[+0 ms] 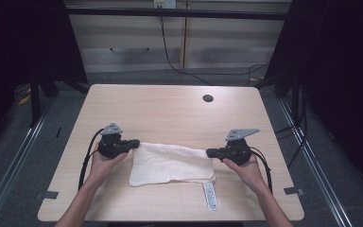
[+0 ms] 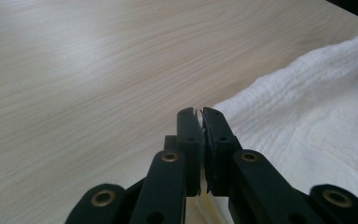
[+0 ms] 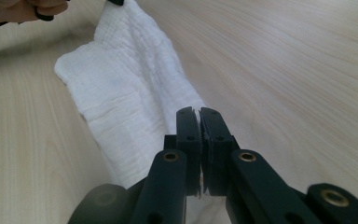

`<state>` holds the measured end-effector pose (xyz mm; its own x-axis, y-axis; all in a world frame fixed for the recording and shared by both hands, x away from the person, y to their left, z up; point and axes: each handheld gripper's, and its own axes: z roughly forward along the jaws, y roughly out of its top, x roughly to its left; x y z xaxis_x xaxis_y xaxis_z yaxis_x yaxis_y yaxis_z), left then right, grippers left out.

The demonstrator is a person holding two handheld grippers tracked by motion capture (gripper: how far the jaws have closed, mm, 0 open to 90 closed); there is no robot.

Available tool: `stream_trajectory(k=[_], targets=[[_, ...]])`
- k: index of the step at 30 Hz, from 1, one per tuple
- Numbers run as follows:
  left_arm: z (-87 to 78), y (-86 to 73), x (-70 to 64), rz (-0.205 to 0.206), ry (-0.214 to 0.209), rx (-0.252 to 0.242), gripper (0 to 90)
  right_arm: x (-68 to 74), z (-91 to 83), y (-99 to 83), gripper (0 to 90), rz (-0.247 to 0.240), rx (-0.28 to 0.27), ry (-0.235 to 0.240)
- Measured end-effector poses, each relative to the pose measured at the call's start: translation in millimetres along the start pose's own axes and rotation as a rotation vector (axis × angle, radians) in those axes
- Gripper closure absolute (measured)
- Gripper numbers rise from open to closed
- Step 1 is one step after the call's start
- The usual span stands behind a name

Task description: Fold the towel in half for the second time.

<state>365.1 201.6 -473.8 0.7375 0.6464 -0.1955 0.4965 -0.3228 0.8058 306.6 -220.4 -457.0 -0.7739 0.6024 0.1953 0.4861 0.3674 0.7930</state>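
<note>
Cloth (image 1: 170, 164) lies near the front middle of the table (image 1: 170, 109), white and already doubled over into a rough rectangle, with its long label (image 1: 210, 195) trailing out flat from the front right corner toward the table's near edge. The left gripper (image 1: 133, 143) meets the cloth at its far left corner and the right gripper (image 1: 211, 152) at its far right corner, so the 2 tools face each other across the far edge.

In the left gripper view the jaws are pressed together with a sliver of white fabric between the tips. In the right gripper view the jaws are likewise clenched, with fabric running in under them, so each appears to be pinching its corner.

Judging by the layers, at least 1 fold looks finished and both corners for the next are secured. What seems left is lifting the far edge, carrying it over to the near edge, laying it down square and letting go; the bundle is uneven along its front, so some smoothing may also remain.
</note>
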Motion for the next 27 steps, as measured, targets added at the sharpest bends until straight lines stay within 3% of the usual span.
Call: stream_trajectory(k=[9, 10, 13, 19, 25, 27], targets=[[-0.5, -0.1, -1.8, 0.001, -0.003, -0.007, 86.5, 25.6, -2.2, -13.9, 87.3, -0.050, 0.032, 0.031], [0.0, 0.0, -2.4, 0.001, -0.001, -0.008, 86.5, 32.2, 0.2, -18.4, 87.4, -0.082, 0.065, 0.041], [0.4, 0.1, -3.3, 0.005, -0.002, -0.005, 86.5, 39.0, 3.3, -22.5, 87.5, -0.097, 0.097, 0.051], [0.9, 0.3, -4.6, 0.014, -0.007, 0.000, 86.5, 38.7, 8.4, -28.5, 87.5, -0.090, 0.127, 0.066], [3.0, 1.1, -6.6, 0.018, -0.013, 0.001, 86.4, 39.5, 22.2, -36.5, 87.7, -0.089, 0.217, 0.083], [3.1, 1.5, -6.9, 0.022, -0.012, -0.003, 86.4, 38.2, 24.0, -37.3, 87.8, -0.082, 0.216, 0.088]])
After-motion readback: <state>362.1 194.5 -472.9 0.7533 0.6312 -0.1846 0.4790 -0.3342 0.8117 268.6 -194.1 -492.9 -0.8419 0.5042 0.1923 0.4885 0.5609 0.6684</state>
